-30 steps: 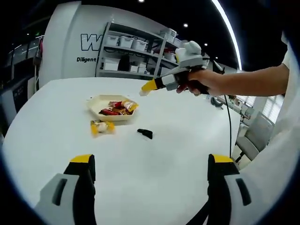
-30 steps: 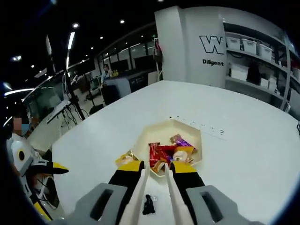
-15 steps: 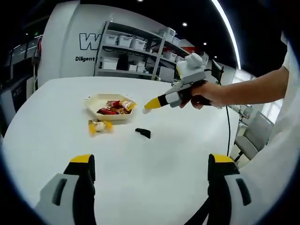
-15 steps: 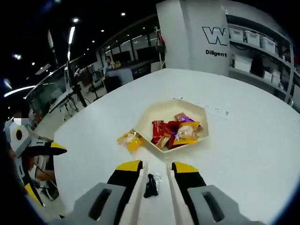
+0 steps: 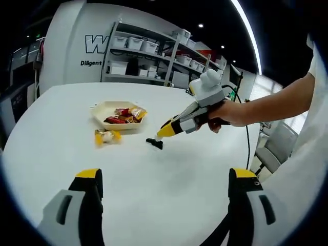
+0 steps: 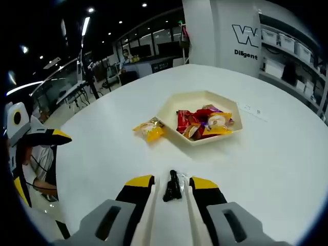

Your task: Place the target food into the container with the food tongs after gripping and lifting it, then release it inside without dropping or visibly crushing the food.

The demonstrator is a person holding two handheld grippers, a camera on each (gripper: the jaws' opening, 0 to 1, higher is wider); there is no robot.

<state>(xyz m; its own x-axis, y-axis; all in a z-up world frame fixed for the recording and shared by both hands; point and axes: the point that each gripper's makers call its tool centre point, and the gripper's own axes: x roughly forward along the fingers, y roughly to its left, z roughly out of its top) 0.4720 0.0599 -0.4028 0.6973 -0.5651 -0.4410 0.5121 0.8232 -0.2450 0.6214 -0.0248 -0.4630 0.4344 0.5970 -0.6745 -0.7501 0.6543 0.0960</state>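
The right gripper (image 6: 171,185) hangs over the black tongs (image 6: 171,186), its jaws slightly parted with the tongs between them, gripping nothing. It should settle squarely before closing; the left gripper's (image 5: 163,177) jaws stand spread wide, idle.

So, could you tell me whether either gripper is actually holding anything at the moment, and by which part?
Nothing is held yet. The right gripper has its nearly closed jaws around the small black object on the table, not gripping it. The left gripper is wide open.
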